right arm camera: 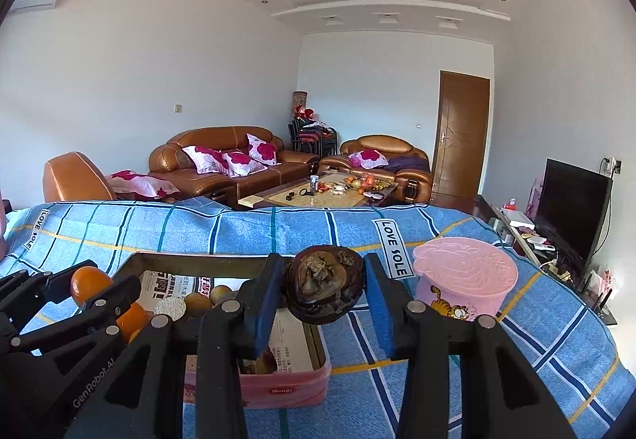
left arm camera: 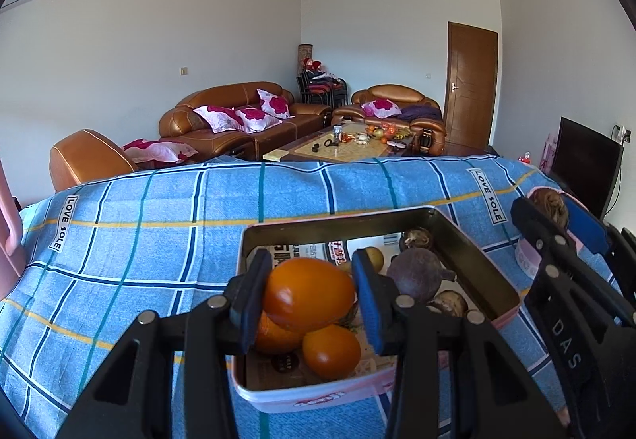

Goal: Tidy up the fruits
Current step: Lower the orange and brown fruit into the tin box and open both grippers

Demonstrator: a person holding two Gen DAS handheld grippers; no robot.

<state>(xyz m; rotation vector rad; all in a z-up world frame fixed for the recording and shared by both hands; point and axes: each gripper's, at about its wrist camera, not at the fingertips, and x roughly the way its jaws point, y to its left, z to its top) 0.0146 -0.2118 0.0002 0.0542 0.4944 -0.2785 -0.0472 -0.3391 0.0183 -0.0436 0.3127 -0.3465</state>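
A pink rectangular tin (left arm camera: 493, 282) stands on the blue checked cloth and holds oranges and dark fruits. My left gripper (left arm camera: 308, 294) is shut on an orange (left arm camera: 308, 292) and holds it above two more oranges (left arm camera: 332, 351) at the tin's near end. A purple fruit (left arm camera: 417, 272) and brown shrivelled ones (left arm camera: 449, 302) lie further back. My right gripper (right arm camera: 324, 286) is shut on a dark wrinkled fruit (right arm camera: 324, 286) above the tin's right wall (right arm camera: 318, 347). The right gripper shows at right in the left wrist view (left arm camera: 546, 210), the left at left in the right wrist view (right arm camera: 93, 286).
A pink round lidded tub (right arm camera: 463, 276) stands right of the tin. The cloth-covered table (left arm camera: 159, 240) ends at a far edge. Beyond it are brown sofas (right arm camera: 222, 161), a coffee table (right arm camera: 330, 192), a television (right arm camera: 572, 204) and a door (right arm camera: 461, 133).
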